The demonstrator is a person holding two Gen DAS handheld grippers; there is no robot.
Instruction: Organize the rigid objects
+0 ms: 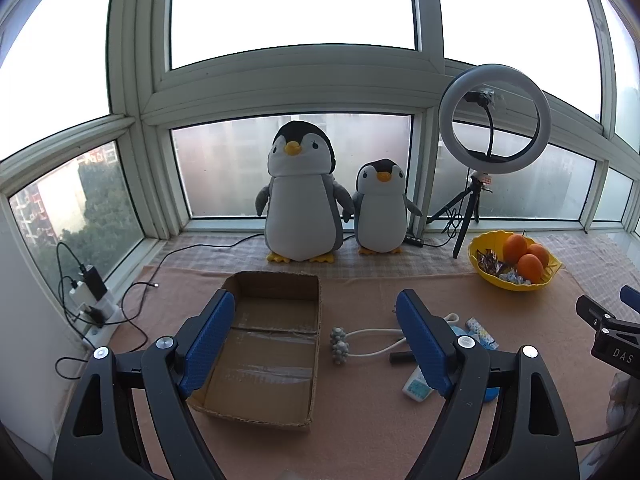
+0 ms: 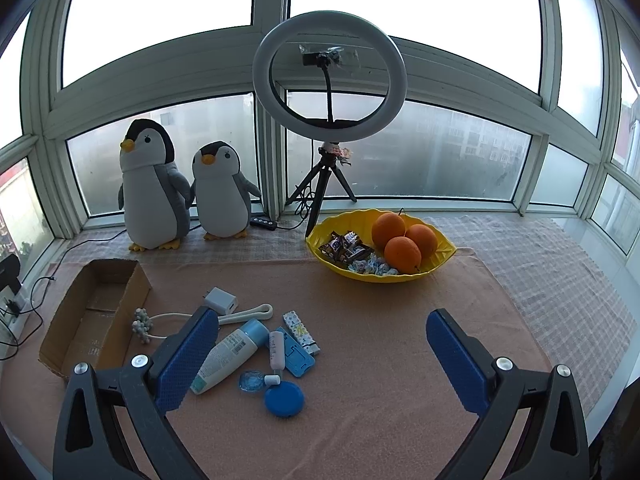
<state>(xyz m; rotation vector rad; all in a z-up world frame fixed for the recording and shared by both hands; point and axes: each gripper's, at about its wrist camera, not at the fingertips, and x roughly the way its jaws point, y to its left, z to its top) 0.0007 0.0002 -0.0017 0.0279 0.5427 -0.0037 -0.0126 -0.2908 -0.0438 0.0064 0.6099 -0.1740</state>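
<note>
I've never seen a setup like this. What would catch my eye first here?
Probably the two plush penguins standing side by side against the window at the back, with a ring light on a tripod to their right. Nearer, a yellow bowl holds three oranges, and an empty cardboard box lies left of scattered toiletries.

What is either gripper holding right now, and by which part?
Nothing is held. The left gripper and right gripper both stand open and empty above the table.

Pink cloth [image 2: 380, 340] bears cardboard box [image 2: 96, 320], yellow bowl [image 2: 440, 258], toiletries [image 2: 228, 356]
</note>
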